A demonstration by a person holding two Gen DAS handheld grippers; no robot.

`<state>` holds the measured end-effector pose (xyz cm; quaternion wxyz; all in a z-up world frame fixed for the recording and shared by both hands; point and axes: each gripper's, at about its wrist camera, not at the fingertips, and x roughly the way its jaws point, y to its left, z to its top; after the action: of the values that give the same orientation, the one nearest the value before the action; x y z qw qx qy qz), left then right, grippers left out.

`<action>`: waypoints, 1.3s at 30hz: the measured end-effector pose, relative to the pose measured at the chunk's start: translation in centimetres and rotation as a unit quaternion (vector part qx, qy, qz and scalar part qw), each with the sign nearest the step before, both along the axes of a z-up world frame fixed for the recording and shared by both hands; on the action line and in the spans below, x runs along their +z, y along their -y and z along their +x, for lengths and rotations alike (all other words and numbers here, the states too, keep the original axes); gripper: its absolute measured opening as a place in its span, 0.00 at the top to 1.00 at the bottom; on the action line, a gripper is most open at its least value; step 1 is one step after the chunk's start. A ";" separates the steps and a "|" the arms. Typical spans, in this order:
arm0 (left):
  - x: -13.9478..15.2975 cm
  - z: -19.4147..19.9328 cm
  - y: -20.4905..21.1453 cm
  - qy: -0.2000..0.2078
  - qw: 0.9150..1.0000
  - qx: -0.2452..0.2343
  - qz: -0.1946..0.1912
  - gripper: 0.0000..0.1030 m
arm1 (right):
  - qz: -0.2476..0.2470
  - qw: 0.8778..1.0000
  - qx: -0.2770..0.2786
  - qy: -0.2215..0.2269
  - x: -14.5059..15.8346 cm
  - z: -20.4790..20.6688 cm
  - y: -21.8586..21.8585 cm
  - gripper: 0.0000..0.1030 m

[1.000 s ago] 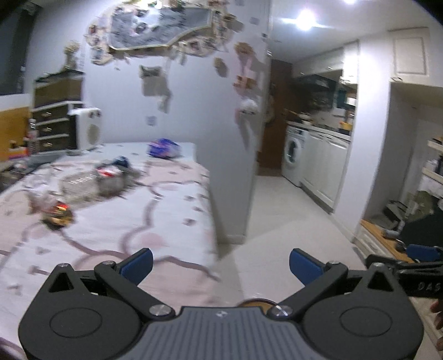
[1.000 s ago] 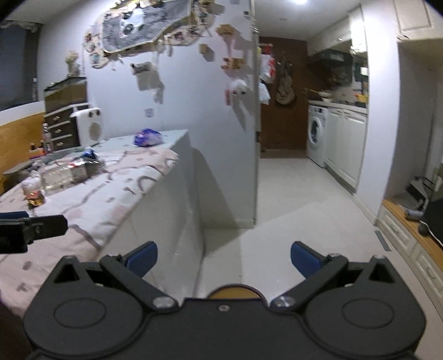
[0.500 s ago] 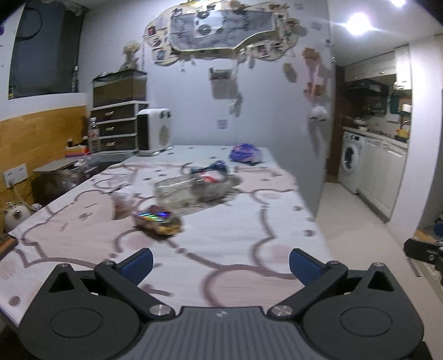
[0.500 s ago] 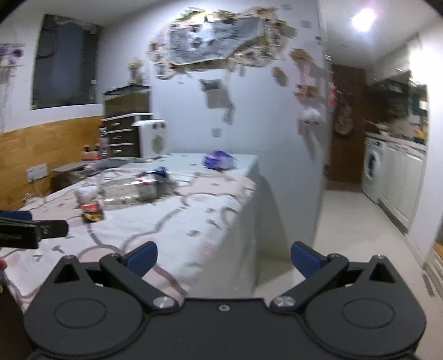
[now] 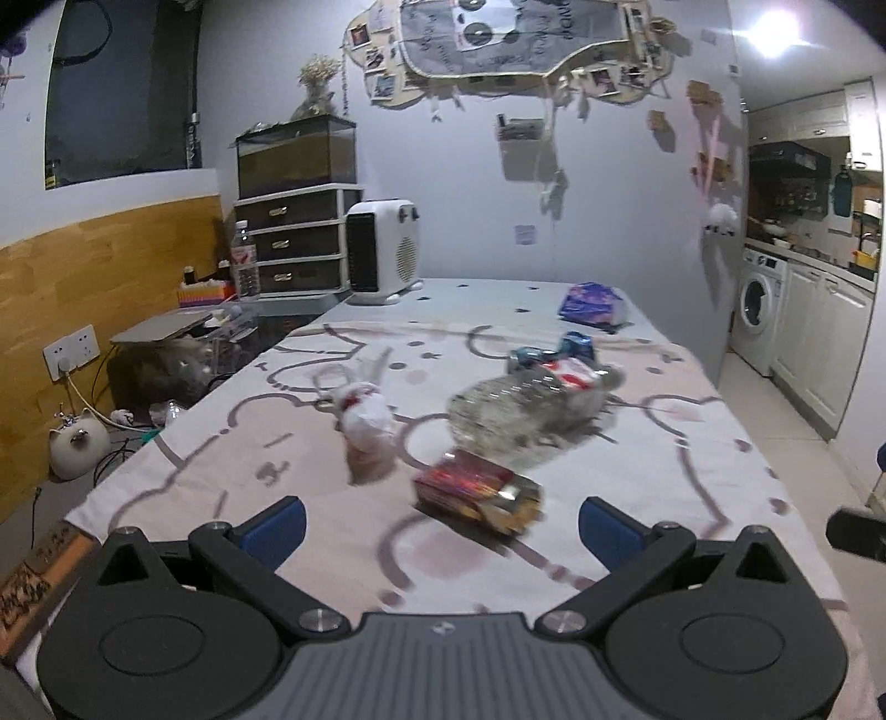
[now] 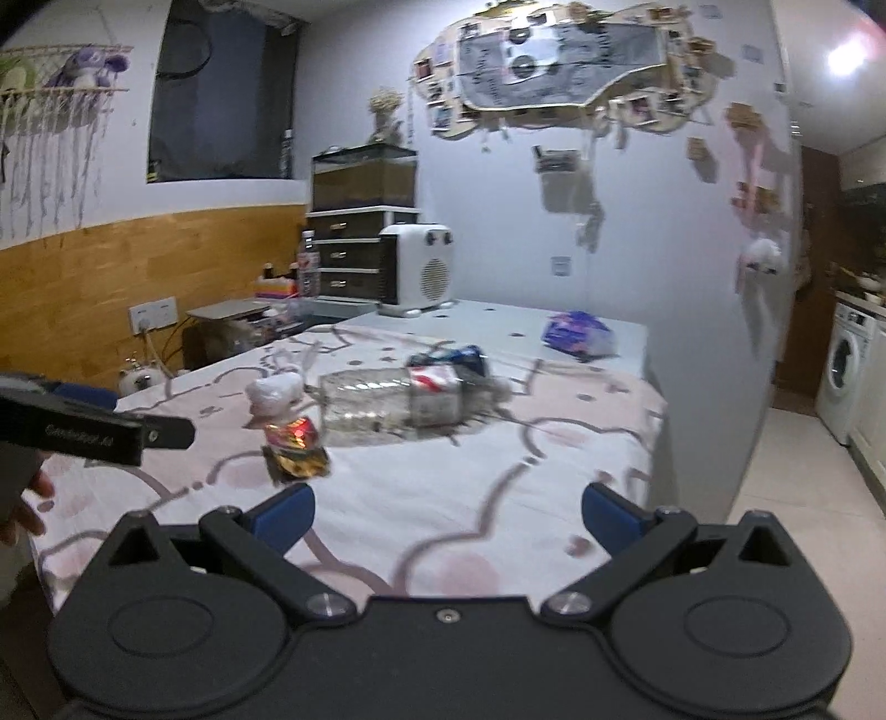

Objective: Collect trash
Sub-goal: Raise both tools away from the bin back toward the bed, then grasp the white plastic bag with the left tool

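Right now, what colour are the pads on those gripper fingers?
Blue, on black arms. The left gripper's pads show best in the left wrist view.

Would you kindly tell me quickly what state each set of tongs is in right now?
Left tongs: open, holding nothing.
Right tongs: open, holding nothing.

Right gripper (image 6: pixel 447 512), fingers (image 6: pixel 609 507) spread and empty, above table (image 6: pixel 554 471) with clear bottle (image 6: pixel 387 407), foil wrapper (image 6: pixel 296 448).

Looks like a small home flat: washing machine (image 5: pixel 757 312) sitting in the kitchen nook, photo collage (image 5: pixel 515 47) hanging up.
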<state>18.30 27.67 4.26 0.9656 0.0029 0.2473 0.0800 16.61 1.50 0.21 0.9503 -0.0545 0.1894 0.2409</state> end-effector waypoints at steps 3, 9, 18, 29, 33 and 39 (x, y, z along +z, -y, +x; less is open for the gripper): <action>0.3 2.0 -2.3 -0.004 1.000 0.003 -0.002 0.00 | -0.002 1.000 0.007 -0.003 0.0 1.3 -1.8 0.00; -0.2 7.5 -6.6 -0.007 1.000 -0.002 -0.013 0.00 | 0.005 0.999 0.029 -0.013 -0.3 3.7 -4.6 0.00; -3.4 16.9 -8.7 -0.042 0.998 -0.018 -0.053 0.00 | -0.004 0.999 0.030 -0.042 -2.2 7.4 -7.2 0.00; -7.1 22.2 -11.8 -0.045 0.991 0.003 -0.126 0.10 | -0.011 0.992 0.084 -0.091 -3.3 12.8 -9.3 0.00; -8.4 22.6 -12.8 -0.054 0.987 0.007 -0.150 0.17 | -0.046 0.986 0.130 -0.089 -4.4 14.3 -11.7 0.01; -8.8 22.4 -12.5 -0.040 0.990 0.004 -0.137 0.25 | -0.082 0.976 0.191 -0.063 -6.3 14.5 -15.9 0.04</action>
<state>40.68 40.16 -4.53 0.9458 -0.1269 0.2947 0.0493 31.10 17.40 -6.05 0.8652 -0.1522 0.2536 0.4050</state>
